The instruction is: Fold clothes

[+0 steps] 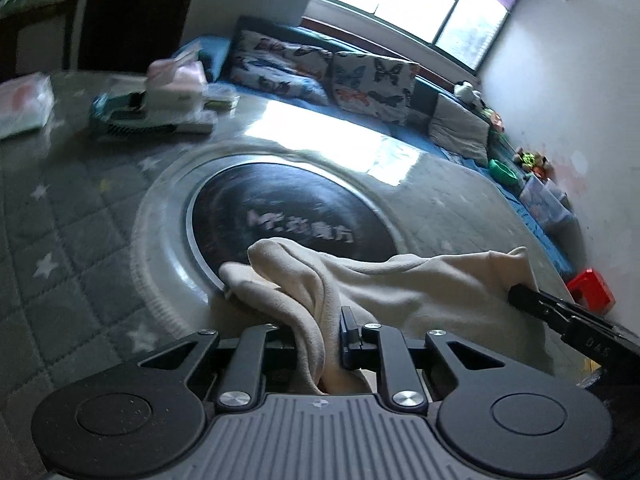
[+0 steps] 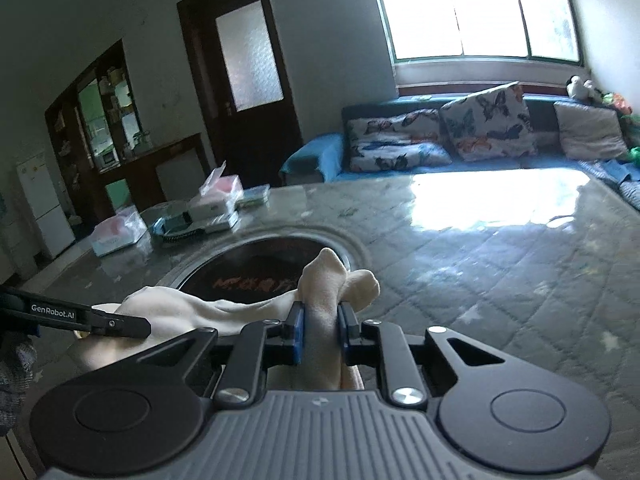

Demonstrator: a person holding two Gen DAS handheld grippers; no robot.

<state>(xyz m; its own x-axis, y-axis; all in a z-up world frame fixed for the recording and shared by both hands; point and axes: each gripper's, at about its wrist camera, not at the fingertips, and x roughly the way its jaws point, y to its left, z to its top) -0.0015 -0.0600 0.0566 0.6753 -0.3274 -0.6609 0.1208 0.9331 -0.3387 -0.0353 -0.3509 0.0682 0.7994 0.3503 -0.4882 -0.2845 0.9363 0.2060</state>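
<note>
A cream cloth garment (image 1: 400, 284) hangs stretched between both grippers above the table. My left gripper (image 1: 320, 340) is shut on one edge of it, fabric bunched between the fingers and draping forward over the dark round inset (image 1: 288, 208). The right gripper (image 1: 532, 300) shows at the right of the left wrist view, clamped on the far corner. In the right wrist view my right gripper (image 2: 322, 324) is shut on a fold of the cream garment (image 2: 324, 280), which pokes up past the pads. The left gripper (image 2: 116, 324) enters from the left, holding the other end.
The table has a grey quilted star-pattern cover (image 1: 60, 240) under a glossy sheet. Boxes and tissue packs (image 2: 208, 208) sit at its far left. A blue sofa with butterfly cushions (image 2: 480, 128) stands behind, with a red stool (image 1: 592, 292) by the wall.
</note>
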